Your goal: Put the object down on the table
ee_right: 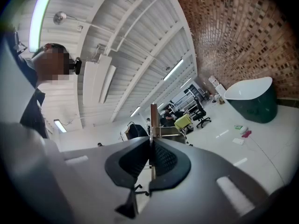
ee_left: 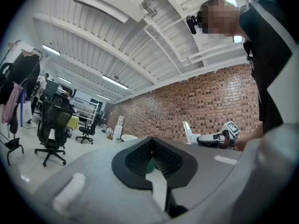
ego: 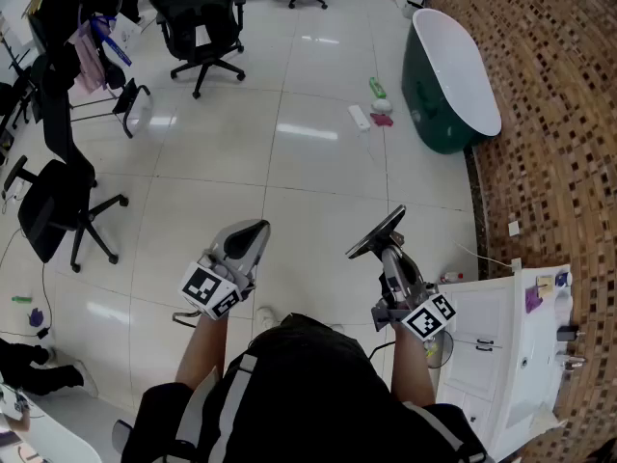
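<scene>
Left hand-held gripper (ego: pixel 253 231) and right hand-held gripper (ego: pixel 377 231), both with jaws closed on nothing, hang over bare floor (ego: pixel 308 162). No object is visible. With the counter (ego: pixel 540 355) off right, anything released here would likely drop to the floor.

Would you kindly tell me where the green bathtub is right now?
The bathtub stands at the head view's upper right, against the brick wall, with small items on the floor just left of it.

A thin flat object (ee_right: pixel 153 118), seen edge-on, is clamped upright between the closed right fingers (ee_right: pixel 169 158), projecting beyond their tips.
</scene>
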